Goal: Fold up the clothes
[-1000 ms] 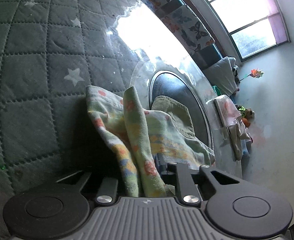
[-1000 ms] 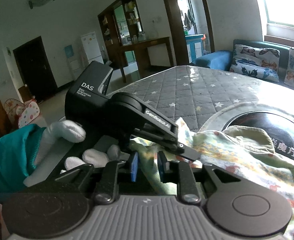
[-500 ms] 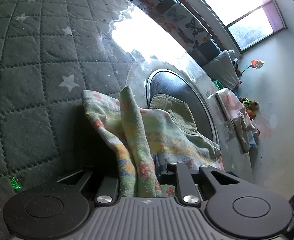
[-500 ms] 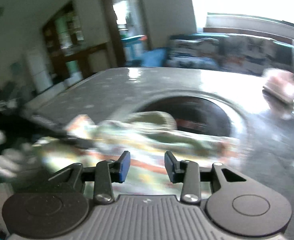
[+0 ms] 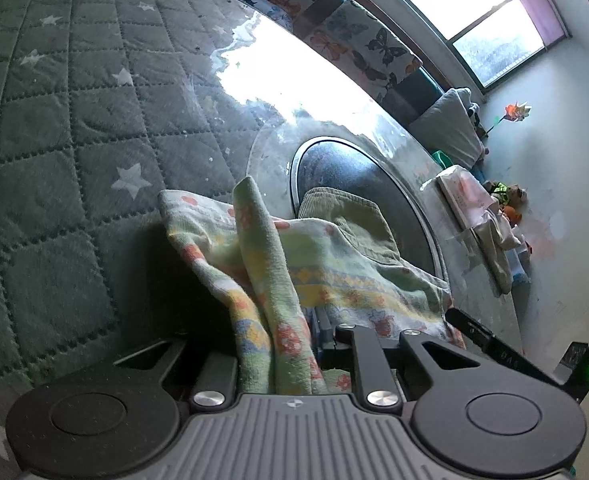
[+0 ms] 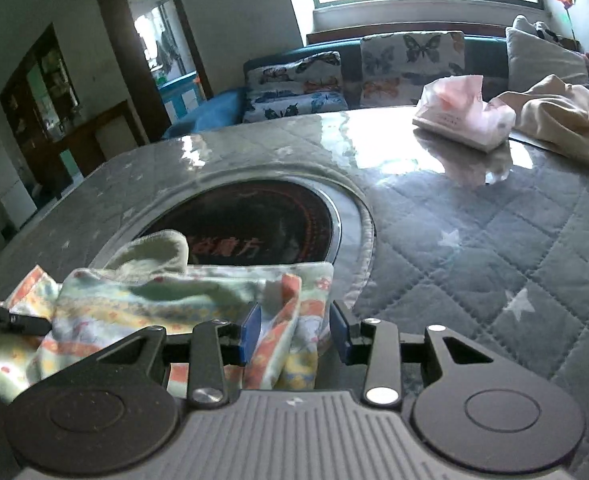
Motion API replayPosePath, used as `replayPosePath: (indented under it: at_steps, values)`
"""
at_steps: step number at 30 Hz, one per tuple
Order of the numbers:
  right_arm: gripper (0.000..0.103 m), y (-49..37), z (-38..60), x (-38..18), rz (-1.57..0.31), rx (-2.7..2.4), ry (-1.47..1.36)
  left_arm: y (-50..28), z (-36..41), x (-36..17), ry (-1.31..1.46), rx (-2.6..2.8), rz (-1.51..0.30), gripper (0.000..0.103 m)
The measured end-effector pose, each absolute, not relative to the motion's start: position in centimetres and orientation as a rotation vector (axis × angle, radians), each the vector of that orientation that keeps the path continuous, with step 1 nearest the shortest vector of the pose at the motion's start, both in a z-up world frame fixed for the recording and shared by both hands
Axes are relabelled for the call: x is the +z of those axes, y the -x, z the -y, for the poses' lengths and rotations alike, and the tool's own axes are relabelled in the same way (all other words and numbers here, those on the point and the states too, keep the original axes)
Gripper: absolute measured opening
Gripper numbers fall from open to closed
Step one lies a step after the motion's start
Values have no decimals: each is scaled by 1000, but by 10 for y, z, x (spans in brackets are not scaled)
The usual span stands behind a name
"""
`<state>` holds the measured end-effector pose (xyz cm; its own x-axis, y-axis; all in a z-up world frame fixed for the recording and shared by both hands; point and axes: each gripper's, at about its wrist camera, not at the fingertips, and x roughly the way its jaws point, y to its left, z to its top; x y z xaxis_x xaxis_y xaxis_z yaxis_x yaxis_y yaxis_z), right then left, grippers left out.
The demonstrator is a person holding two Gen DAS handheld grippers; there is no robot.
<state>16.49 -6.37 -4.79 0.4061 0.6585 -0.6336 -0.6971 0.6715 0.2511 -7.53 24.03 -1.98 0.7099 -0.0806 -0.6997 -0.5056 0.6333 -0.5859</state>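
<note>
A floral, pastel-striped cloth (image 5: 334, 272) lies bunched on the grey quilted table cover (image 5: 74, 160), partly over an olive corduroy garment (image 5: 346, 208). My left gripper (image 5: 290, 344) is shut on a raised fold of the floral cloth, which drapes back over its fingers. In the right wrist view the same cloth (image 6: 166, 300) stretches leftward, with the olive garment (image 6: 154, 248) behind it. My right gripper (image 6: 294, 332) stands open around the cloth's right corner. That corner hangs between the blue pads (image 6: 250, 332), with a gap on the right side.
A round black hotplate (image 6: 262, 224) is set into the table under a glossy clear sheet. A pink tissue pack (image 6: 462, 112) and a beige garment (image 6: 562, 108) lie at the far right. Butterfly cushions (image 6: 294, 84) line a sofa behind the table.
My right gripper swung from beside the left gripper over to the cloth's right corner, and its jaws widened. The left gripper kept its hold and only rolled slightly.
</note>
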Motion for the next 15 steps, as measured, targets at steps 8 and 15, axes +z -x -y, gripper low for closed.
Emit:
replayPosePath:
  at_steps: [8,15]
  values:
    - [10,-158,58,-46,-770,886,18,72,-244,-20,850,275,-763,18]
    - [10,-151,55,-39,-758,953,27,70,-244,-20,822,264,-767,18]
